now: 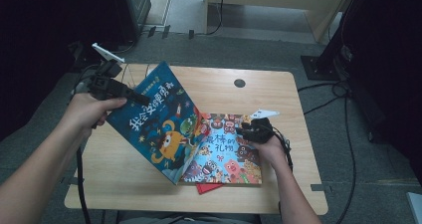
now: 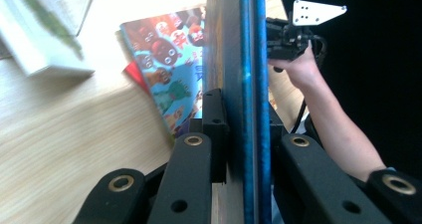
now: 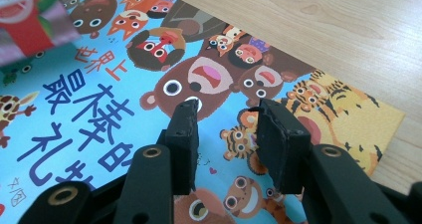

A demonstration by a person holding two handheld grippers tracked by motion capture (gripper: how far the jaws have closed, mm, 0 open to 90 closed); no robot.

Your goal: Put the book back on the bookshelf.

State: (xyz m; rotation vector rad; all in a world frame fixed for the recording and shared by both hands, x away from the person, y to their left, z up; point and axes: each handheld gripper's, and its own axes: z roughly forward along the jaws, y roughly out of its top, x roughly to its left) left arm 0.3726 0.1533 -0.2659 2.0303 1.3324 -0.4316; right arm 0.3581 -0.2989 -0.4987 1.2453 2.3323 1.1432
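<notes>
Books on a wooden table, three of them as far as the high view shows. Left gripper clamps the upper left edge of a blue book with an orange monster on its cover. That book is lifted and tilted: the clamped edge is up in the air at the left, the lower corner comes down near the front of the table, over the book beneath. In the left gripper view the blue book runs edge-on straight up between the two black jaws, pads pressed against both faces, so the jaws stand narrow and closed on it.

Animal book, light blue cover crowded with cartoon animals and large dark characters, lies flat on the table at centre right. Its left part sits under the raised blue book. A red book pokes out from under its front edge; only a small corner of that one is visible.

Right gripper is at the right part of the animal book, held by the right hand. In the right gripper view the jaws stand partly apart with nothing between them, the tips just above or on the animal book, over the bear and tiger pictures; contact cannot be told. Bare table beyond the cover's far edge.

The right gripper with its grey plate also shows past the blue book in the left gripper view.
</notes>
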